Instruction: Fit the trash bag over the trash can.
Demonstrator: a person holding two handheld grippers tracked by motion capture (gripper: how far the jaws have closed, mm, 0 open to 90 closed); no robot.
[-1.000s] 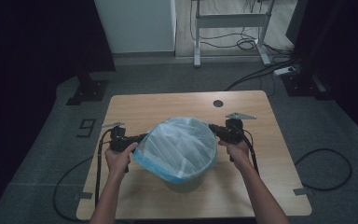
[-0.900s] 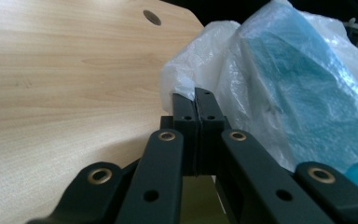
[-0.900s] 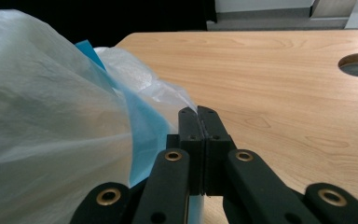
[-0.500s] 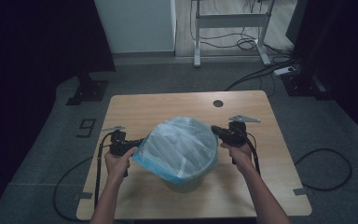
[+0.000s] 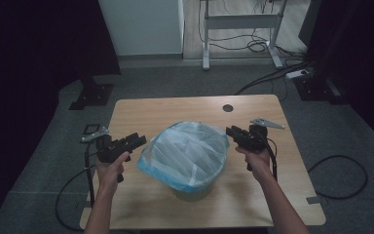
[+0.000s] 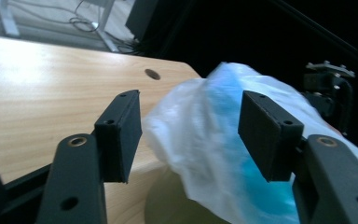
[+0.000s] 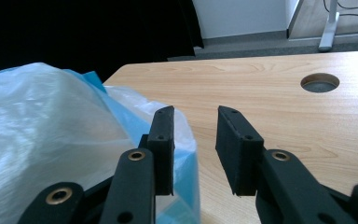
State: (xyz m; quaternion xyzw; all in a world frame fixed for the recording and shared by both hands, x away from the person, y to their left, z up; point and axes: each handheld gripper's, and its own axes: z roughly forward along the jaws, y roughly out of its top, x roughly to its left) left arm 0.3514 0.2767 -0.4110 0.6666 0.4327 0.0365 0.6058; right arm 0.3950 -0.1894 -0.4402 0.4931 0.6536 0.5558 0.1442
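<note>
A translucent blue-white plastic bag (image 5: 185,153) is draped over a pale bin (image 5: 192,192) in the middle of the wooden table (image 5: 175,109). My left gripper (image 5: 139,140) is just left of the bag and open; its jaws have just been opening. In the left gripper view the bag (image 6: 214,140) lies beyond the left gripper (image 6: 191,135), untouched by the pads. My right gripper (image 5: 230,131) is open at the bag's right edge, its jaws also just opened. Nothing lies between the right gripper (image 7: 196,149) jaws, and the bag (image 7: 51,135) is beside the left jaw.
A round cable hole (image 5: 228,107) sits in the table's far right part. Bare wood surrounds the bin. On the grey floor lie cables (image 5: 341,175), with a metal desk frame (image 5: 238,22) and a white cabinet (image 5: 141,27) behind the table.
Both grippers were shut on the bag's rim at either side. Now both have opened, let go and drawn a little outward. The bag stays draped over the bin.
</note>
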